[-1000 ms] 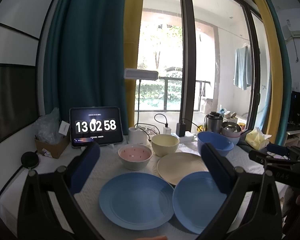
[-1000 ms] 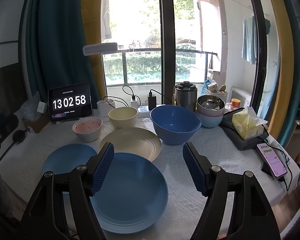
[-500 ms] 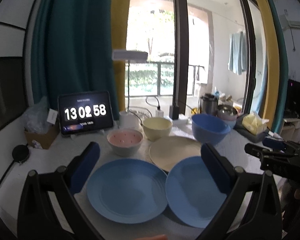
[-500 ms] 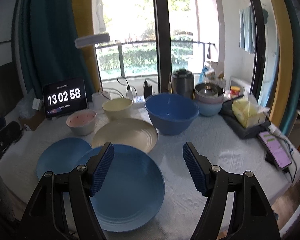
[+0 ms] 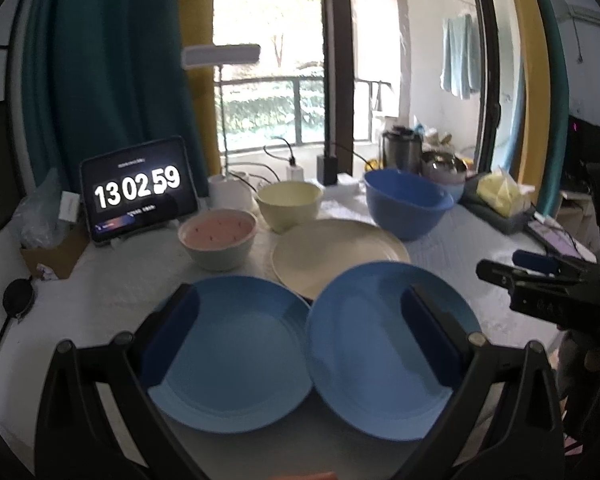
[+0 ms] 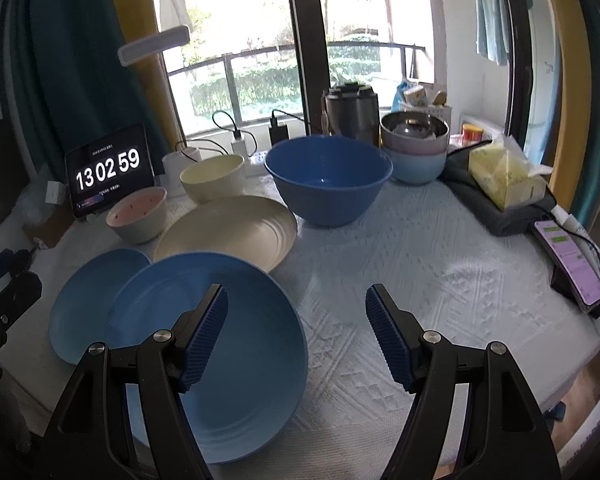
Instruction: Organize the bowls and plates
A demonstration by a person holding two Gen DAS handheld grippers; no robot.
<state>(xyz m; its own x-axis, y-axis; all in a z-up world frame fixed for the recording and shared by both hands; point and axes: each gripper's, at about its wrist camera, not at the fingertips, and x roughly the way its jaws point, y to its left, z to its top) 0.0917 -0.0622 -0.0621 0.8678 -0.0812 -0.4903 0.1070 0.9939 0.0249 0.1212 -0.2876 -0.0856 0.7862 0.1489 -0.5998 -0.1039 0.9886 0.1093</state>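
Observation:
Two blue plates lie side by side near the front edge, the left one slightly under the right one. My left gripper hovers open above both with nothing in it. Behind them are a cream plate, a pink bowl, a cream bowl and a large blue bowl. My right gripper is open and empty over the right rim of the darker blue plate. The lighter blue plate peeks out to its left.
A tablet clock stands at the back left, beside chargers and cables. Stacked bowls, a kettle and a tissue pack sit at the back right. A phone lies near the right edge of the white cloth.
Both grippers have come lower and closer to the table, so the blue plates fill more of each view. Both stay open. No dish has moved.

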